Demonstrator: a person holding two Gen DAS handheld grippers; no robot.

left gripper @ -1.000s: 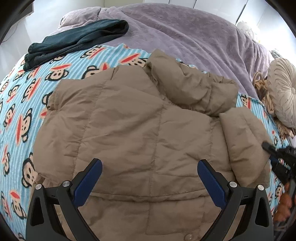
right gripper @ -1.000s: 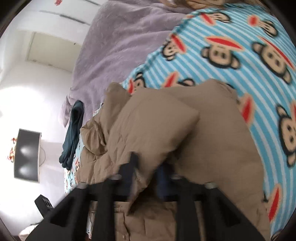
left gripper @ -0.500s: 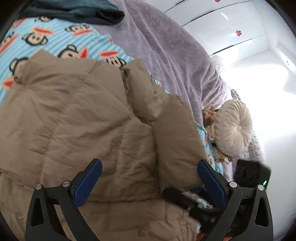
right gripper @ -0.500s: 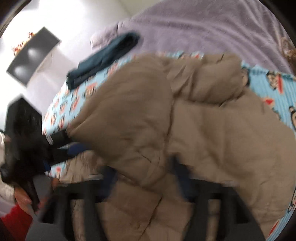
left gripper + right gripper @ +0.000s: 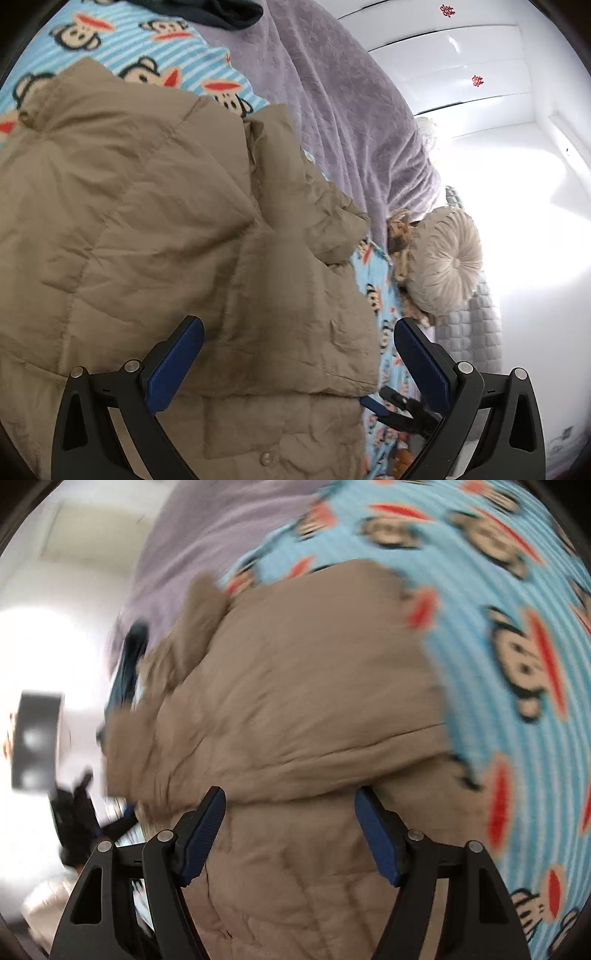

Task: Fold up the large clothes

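Left wrist view: the left gripper [image 5: 295, 358] hovers over the tan quilted puffer jacket [image 5: 155, 229] with its blue-padded jaws spread wide and nothing between them. Just past its right finger, the tip of the right gripper [image 5: 397, 406] shows at the jacket's lower right edge. In the right wrist view, which is smeared by motion, the right gripper [image 5: 290, 830] also has its jaws apart; the jacket fills the gap between them, but they do not appear to pinch any cloth.

The jacket lies on the light-blue striped blanket printed with cartoon monkey faces [image 5: 166, 48], which covers the bed. One sleeve [image 5: 306, 288] already lies folded in over the jacket body, its cuff edge forming a straight line near the hem. The hood or collar is bunched at the top. By these pictures the folding looks partly done: the other sleeve's state cannot be made out, and the body seems not yet folded in half.

Farther out, a lilac plush blanket [image 5: 332, 110] covers the far half of the bed, a dark teal garment [image 5: 229, 14] rests at its edge, and a round cream pleated cushion [image 5: 447, 262] sits to the right. No containers are in view.
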